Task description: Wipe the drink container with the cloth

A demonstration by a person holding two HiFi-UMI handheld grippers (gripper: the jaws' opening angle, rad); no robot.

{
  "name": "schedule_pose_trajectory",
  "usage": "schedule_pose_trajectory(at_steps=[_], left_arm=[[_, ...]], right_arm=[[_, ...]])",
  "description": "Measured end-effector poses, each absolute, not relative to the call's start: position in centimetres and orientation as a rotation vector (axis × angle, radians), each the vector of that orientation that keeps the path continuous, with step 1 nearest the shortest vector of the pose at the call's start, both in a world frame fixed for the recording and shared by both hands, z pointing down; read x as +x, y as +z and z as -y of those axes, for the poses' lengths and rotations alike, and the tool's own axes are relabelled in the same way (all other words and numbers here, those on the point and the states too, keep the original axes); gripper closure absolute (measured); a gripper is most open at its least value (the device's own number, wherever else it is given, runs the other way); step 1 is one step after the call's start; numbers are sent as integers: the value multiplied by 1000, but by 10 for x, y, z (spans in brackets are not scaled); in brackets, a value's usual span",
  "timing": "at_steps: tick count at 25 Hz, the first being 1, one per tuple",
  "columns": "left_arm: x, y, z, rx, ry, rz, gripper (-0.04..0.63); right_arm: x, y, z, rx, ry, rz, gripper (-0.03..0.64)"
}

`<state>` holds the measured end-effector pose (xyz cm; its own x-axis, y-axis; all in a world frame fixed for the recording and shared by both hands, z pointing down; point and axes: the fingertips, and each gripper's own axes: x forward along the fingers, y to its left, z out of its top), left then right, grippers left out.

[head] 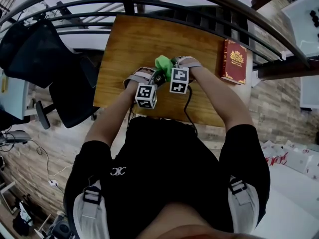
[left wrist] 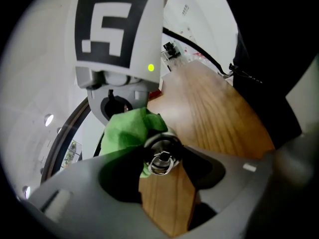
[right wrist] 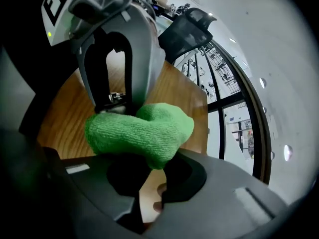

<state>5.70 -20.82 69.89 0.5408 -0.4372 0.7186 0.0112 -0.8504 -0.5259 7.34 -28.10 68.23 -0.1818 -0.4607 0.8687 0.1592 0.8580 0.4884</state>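
Note:
In the left gripper view my left gripper [left wrist: 159,169] is shut on a metal drink can [left wrist: 160,154], seen end-on with its pull tab showing. A green cloth [left wrist: 127,131] presses against the can's left side. My right gripper [right wrist: 145,159] is shut on that green cloth [right wrist: 139,129], and the left gripper [right wrist: 117,49] stands just beyond it with a bit of the can [right wrist: 115,97] showing. In the head view both grippers meet over the wooden table [head: 129,49]: left gripper [head: 155,78], right gripper [head: 168,67], cloth [head: 162,62] bunched between them. The can's body is hidden.
A red book [head: 234,61] lies at the table's right edge. A black office chair [head: 50,68] stands left of the table. Dark curved railings [head: 199,6] run behind the far edge. A cable [head: 187,108] trails toward the person.

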Motion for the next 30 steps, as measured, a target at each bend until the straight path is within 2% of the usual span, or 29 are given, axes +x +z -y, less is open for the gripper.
schedule_pose_trajectory(at_steps=[18, 23, 30], left_arm=[[44, 692, 219, -2735, -1238, -621, 299], [41, 689, 222, -2868, -1217, -729, 299], [37, 681, 235, -3104, -1160, -945, 299]], right_arm=[[123, 719, 293, 465, -233, 1650, 569], [116, 709, 273, 496, -144, 1739, 569], [89, 682, 248, 506, -183, 1882, 569]])
